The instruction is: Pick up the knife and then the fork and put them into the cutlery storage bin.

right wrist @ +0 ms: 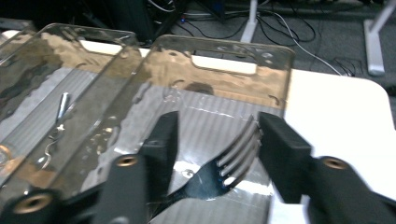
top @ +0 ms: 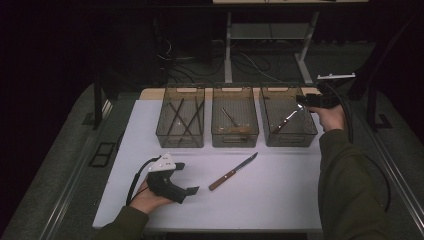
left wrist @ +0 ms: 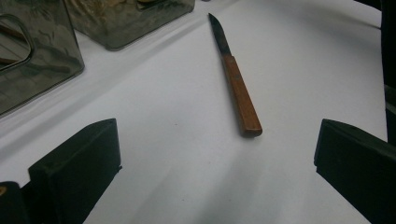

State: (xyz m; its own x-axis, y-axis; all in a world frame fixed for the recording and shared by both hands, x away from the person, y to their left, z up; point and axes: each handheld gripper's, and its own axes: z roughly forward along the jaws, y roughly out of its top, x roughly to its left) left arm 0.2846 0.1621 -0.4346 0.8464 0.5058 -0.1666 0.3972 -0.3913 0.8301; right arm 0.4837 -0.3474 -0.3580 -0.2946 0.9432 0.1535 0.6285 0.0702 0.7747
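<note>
Three clear bins stand in a row at the far side of the white tabletop [top: 280, 200]. The right claw [top: 301, 101] hangs over the right bin [top: 310, 134], held from the person's right hand [top: 330, 117]. In the right gripper view its jaws stand apart, and a fork [right wrist: 219, 175] lies between them with its tines pointing toward the right jaw. The tines sit close to that jaw; I cannot tell whether they touch it. The left jaw is clear of the fork, so nothing is clamped. In the high view the fork [top: 286, 121] slants down inside the right bin, handle toward the near left corner.

The left claw [top: 189, 191] rests low at the near left of the tabletop, in the left hand [top: 150, 197], pointing right. Its jaws stand wide apart with bare tabletop between them. A knife [top: 233, 171] with a wooden handle lies flat on the tabletop ahead of it, near but apart, blade pointing toward the middle bin [top: 235, 137]. In the left gripper view the knife [left wrist: 236, 81] lies beyond the jaws, handle end nearest, touching neither.

The left bin [top: 180, 140] holds several long dark sticks, crossed. The middle bin holds a slim utensil, and something pale brown lies at its near end; too small to identify.
</note>
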